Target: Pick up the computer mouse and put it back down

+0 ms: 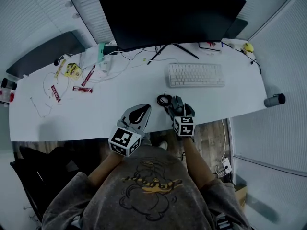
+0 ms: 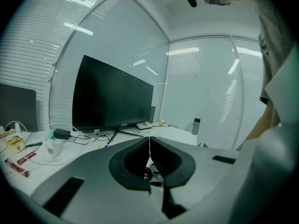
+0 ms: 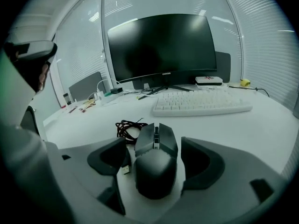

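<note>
A black computer mouse lies on the white desk near its front edge, with its coiled cable just behind it on the left. My right gripper is open and straddles the mouse; a narrow gap shows on each side between jaw and mouse. In the head view the right gripper sits low over the desk edge. My left gripper rests to the mouse's left, apart from it. In its own view the left gripper is shut, tips meeting, with nothing held.
A white keyboard lies behind the mouse, and beyond it stands a dark monitor on a stand. Snack packets and thin cables litter the desk's left. A grey bottle stands at the right end.
</note>
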`<state>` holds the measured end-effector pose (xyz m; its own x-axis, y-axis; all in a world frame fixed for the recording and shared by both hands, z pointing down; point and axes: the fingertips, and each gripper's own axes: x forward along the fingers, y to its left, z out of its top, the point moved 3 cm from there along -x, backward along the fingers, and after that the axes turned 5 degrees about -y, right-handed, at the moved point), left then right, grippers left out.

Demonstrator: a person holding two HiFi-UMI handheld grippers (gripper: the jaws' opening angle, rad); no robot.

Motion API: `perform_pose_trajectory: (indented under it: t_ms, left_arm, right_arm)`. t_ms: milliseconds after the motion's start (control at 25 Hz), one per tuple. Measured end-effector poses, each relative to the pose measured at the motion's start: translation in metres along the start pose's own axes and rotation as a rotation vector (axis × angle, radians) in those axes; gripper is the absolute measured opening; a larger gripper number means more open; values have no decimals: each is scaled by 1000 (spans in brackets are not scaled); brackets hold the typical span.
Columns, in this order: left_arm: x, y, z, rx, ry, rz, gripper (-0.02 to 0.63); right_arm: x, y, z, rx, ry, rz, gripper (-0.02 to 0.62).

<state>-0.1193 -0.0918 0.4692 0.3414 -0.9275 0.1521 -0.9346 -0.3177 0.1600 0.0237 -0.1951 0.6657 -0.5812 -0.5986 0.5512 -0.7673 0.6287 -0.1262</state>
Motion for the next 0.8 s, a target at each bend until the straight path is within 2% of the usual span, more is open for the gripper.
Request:
perform_pose_trajectory:
  t_ms: [160, 520, 800]
  left_arm:
    - [-5, 8, -2, -4, 5, 24, 20]
    - [-7, 16, -8, -10, 16, 41, 20]
    - [-7, 21, -8, -16, 18, 48, 20]
  right_arm:
    - [13, 2, -3, -39, 46, -15, 353]
    - [25, -4, -11, -51, 113, -56, 316]
    - [25, -7, -8, -32, 114, -55, 313]
